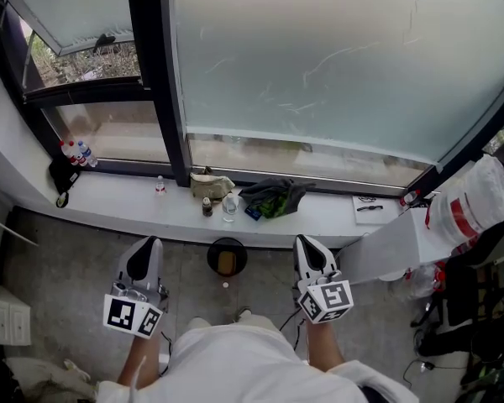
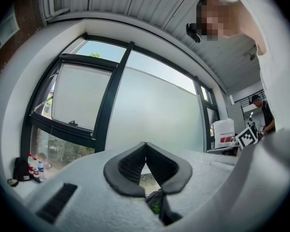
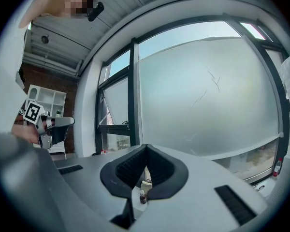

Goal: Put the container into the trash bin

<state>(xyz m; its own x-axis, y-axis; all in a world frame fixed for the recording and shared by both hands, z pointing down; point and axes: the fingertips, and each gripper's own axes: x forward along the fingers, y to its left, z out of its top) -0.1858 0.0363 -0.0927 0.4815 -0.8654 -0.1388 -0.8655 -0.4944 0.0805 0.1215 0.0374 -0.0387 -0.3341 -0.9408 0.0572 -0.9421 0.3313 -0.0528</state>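
A clear container (image 1: pixel 228 206) with a pale lid stands on the white window sill (image 1: pixel 134 204), next to a small brown bottle (image 1: pixel 207 206). On the floor just below sits the round black trash bin (image 1: pixel 227 257), with something tan inside. My left gripper (image 1: pixel 151 243) hovers left of the bin and my right gripper (image 1: pixel 305 243) right of it, both shut and holding nothing. In the right gripper view the jaw tips (image 3: pixel 146 147) meet, and the container (image 3: pixel 146 184) and brown bottle (image 3: pixel 142 196) show below them. The left gripper (image 2: pixel 145 144) view has its jaws together too.
The sill also carries a beige pouch (image 1: pixel 210 183), a dark green cloth (image 1: pixel 273 198), a tiny bottle (image 1: pixel 160 185), a notebook with a pen (image 1: pixel 370 209), and bottles (image 1: pixel 76 152) at far left. A white bag (image 1: pixel 470 200) stands right, a white shelf (image 1: pixel 0 309) left.
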